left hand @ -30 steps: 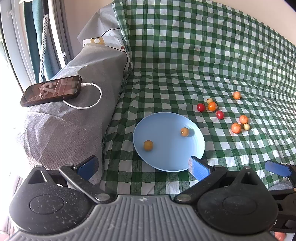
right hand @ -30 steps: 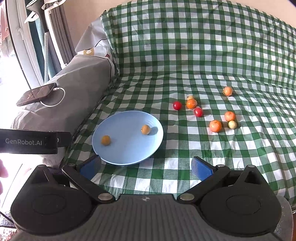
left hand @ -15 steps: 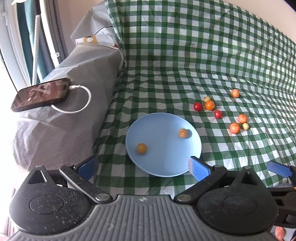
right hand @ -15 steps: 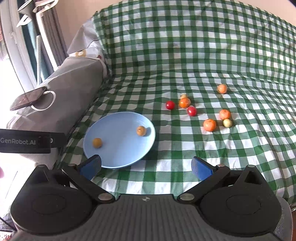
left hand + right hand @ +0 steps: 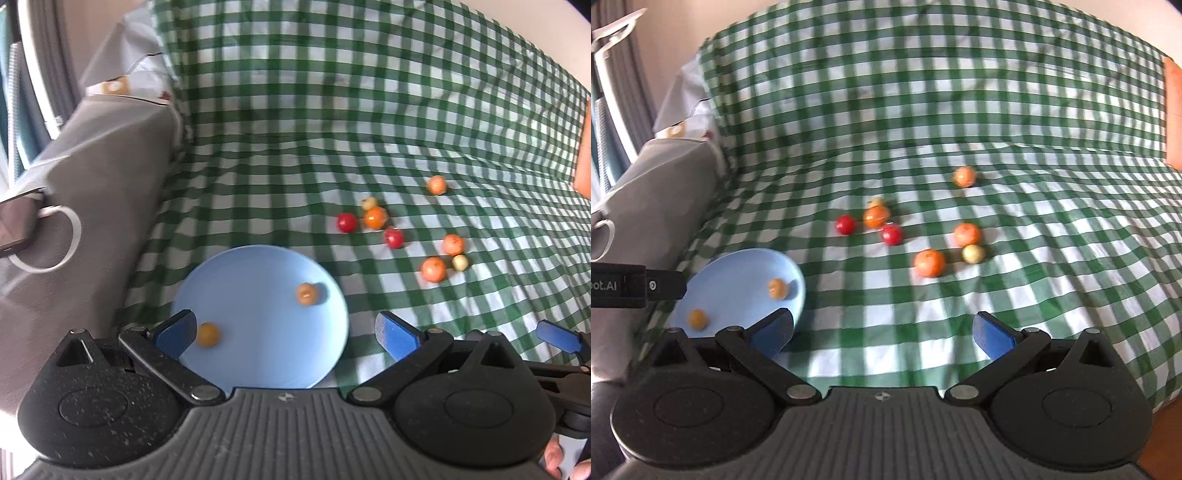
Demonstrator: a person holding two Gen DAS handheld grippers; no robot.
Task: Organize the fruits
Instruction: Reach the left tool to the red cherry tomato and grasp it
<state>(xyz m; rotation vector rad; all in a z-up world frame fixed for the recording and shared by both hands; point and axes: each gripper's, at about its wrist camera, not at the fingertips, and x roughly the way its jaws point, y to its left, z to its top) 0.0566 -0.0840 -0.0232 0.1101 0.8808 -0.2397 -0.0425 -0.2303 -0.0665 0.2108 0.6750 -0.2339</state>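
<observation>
- The left gripper [image 5: 286, 332] hangs low over the near edge of the blue plate [image 5: 258, 354] with its jaws spread wide and nothing between them; the right gripper [image 5: 884, 334] is also wide apart and empty, above bare checked cloth [image 5: 1052, 258].
- Two small orange fruits [image 5: 306, 293] already lie on the plate; eight more lie loose on the cloth beyond it, well apart from the plate.
- The nearest loose one for the right gripper is an orange fruit [image 5: 930, 263], just beside a pale yellow one [image 5: 973, 254]; two red ones [image 5: 846, 224] lie further left.
- The fruits look small, round, smooth and light; probably they roll at a small push, and the cloth seems soft and wrinkled, so it may give under them.
- The best hold is likely across the widest middle of one fruit, the fingers coming down on both sides; a gentle squeeze, since the skin may be thin and could bruise or split.
- The plate looks stiff and shallow; a dropped fruit may roll on it.
</observation>
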